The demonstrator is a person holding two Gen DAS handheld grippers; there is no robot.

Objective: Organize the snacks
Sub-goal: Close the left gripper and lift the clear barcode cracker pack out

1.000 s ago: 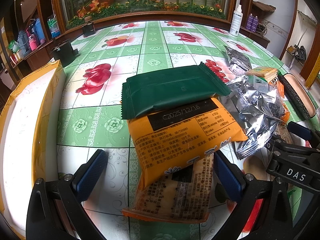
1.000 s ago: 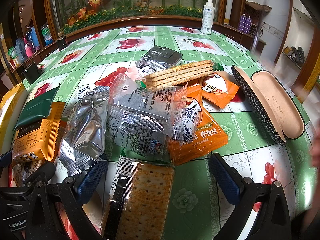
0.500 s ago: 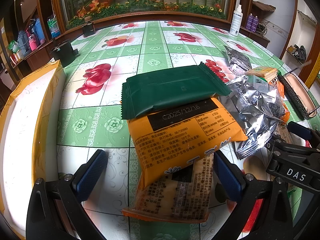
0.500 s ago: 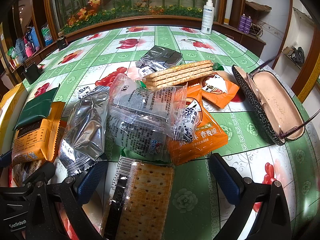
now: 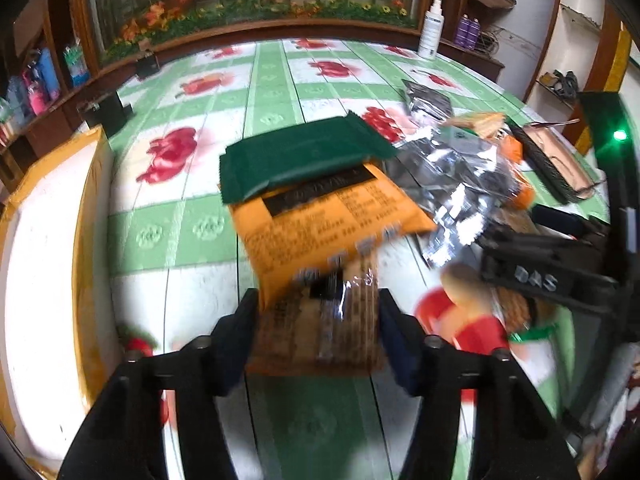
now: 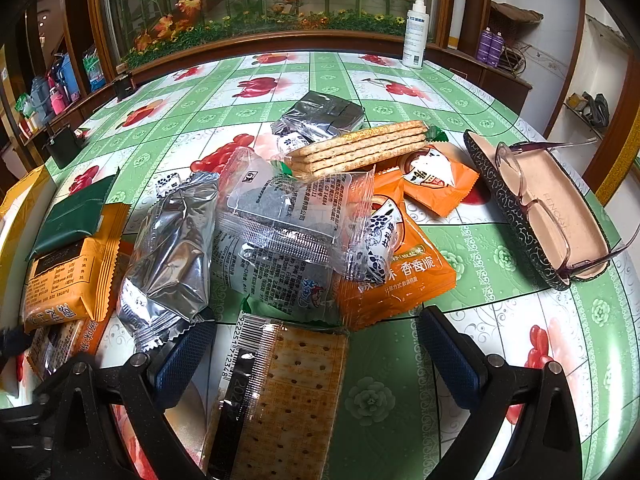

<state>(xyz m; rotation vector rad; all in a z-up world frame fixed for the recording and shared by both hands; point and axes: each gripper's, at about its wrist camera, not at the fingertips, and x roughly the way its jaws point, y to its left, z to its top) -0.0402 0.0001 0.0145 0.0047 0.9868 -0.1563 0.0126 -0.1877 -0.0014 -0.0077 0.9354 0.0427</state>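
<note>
A heap of snack packets lies on the fruit-print tablecloth [image 6: 400, 92]. In the left wrist view my left gripper [image 5: 316, 332] has closed on the clear cracker packet [image 5: 320, 328]; an orange packet [image 5: 320, 220] and a dark green packet [image 5: 296, 156] lie on top of it. In the right wrist view my right gripper [image 6: 316, 356] is open around a clear cracker pack [image 6: 288, 392]. Beyond lie a silver packet [image 6: 172, 252], a clear wrapped pack [image 6: 288, 232], orange packets [image 6: 400, 276] and a biscuit stack [image 6: 360, 148].
A yellow-and-white box [image 5: 44, 260] stands at the table's left edge. An open glasses case with glasses [image 6: 548, 208] lies right of the heap. A white spray bottle [image 6: 416, 32] stands at the far edge. The right gripper's body [image 5: 544, 276] shows at right.
My left gripper has closed its fingers onto the clear cracker packet, and its view has shifted with motion blur. Glasses were set into the case earlier. The right gripper has not moved.
</note>
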